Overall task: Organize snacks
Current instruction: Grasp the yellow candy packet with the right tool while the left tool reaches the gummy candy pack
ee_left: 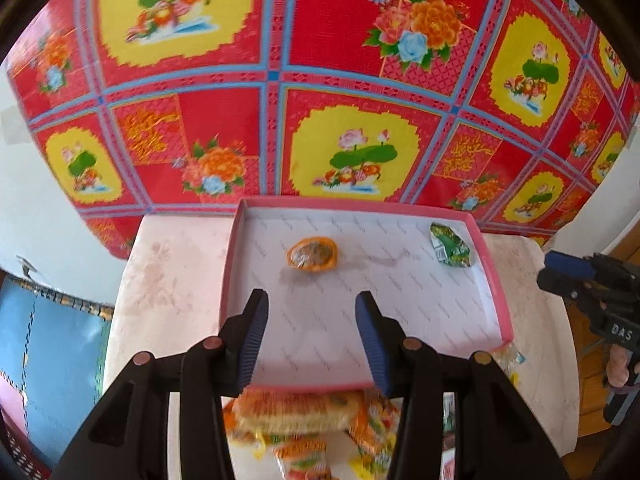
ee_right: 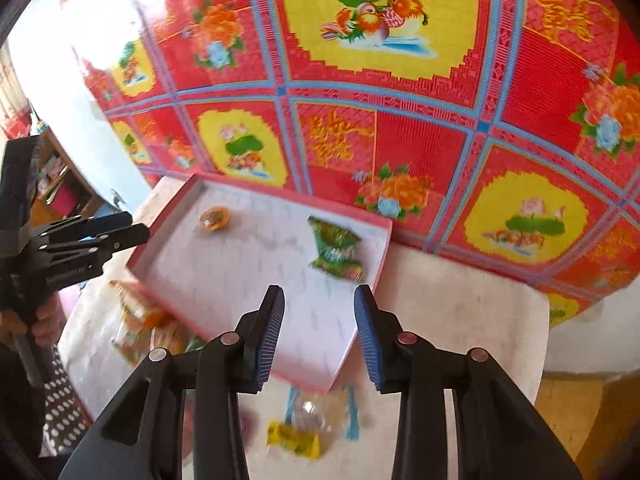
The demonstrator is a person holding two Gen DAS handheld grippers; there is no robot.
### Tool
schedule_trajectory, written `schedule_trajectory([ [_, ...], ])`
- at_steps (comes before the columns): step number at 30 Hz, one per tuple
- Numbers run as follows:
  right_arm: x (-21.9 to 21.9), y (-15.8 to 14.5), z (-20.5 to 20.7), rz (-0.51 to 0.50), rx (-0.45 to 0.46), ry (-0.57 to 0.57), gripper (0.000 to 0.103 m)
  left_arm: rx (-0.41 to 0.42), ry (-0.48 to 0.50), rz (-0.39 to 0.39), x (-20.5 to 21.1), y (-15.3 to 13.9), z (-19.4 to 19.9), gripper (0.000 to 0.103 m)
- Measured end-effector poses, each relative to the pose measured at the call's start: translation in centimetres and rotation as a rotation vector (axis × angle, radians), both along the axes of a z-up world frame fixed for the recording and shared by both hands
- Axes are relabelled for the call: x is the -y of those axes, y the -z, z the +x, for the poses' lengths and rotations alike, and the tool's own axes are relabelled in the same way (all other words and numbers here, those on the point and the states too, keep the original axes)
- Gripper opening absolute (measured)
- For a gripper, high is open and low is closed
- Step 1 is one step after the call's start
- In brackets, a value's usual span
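- Reviewing progress, I find the job barely begun: two snacks lie in the pink tray, the rest are still outside it.
- Inside the tray, an orange-wrapped snack lies near the middle toward the far wall, and a green packet lies in the far right corner. The two are well apart, and the remaining tray floor is bare.
- On the table, along the tray's near edge, I see a loose heap of orange and yellow packets; it is blurred, so I cannot count them.
- From the right wrist view, a clear-wrapped sweet with yellow and blue ends lies on the table just below the tray's near corner.
- My left gripper hangs over the tray's near half, fingers partly spread, nothing between them.
- My right gripper hangs over the tray's near right corner, fingers likewise partly spread and empty.
- In my judgement, most of the work remains: the heap and the clear-wrapped sweet have yet to go into the tray.
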State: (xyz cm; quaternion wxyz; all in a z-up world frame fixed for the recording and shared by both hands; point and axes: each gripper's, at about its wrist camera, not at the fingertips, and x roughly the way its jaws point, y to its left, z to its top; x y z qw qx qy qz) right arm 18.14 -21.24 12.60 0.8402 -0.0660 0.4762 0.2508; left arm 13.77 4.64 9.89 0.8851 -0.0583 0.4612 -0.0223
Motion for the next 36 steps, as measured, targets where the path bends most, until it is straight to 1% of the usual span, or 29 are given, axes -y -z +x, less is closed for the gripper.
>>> schedule_trajectory([
  [3, -0.1, 0.3, -1.5, 0.001, -0.016, 0.0, 0.038, -0.019, -0.007, -0.01, 0.2, 1.0, -0.8, 0.048],
  [10, -0.3, 2.3, -3.6, 0.014, -0.084, 0.032, 0.038, -0.052, -0.022, -0.025, 0.1, 2.9, -3.3, 0.048],
  [17, 0.6, 5.3, -5.7, -0.004, -0.14, 0.113, 0.038, -0.078, -0.049, -0.049, -0.1, 4.5, -6.0, 0.048],
  [21, 1.2, 6.5, -6.5, -0.021, -0.147, 0.151, 0.038, -0.097, -0.06, -0.072, -0.4, 5.2, -7.1, 0.048],
  [29, 2.3, 8.2, -7.5, -0.023, -0.169, 0.208, 0.038, -0.133, -0.056, -0.068, -0.1, 6.6, -8.4, 0.048],
  [36, 2.2, 9.1, -8.0, -0.018, -0.188, 0.218, 0.038, -0.16, -0.05, -0.066, 0.2, 7.4, -8.2, 0.048],
])
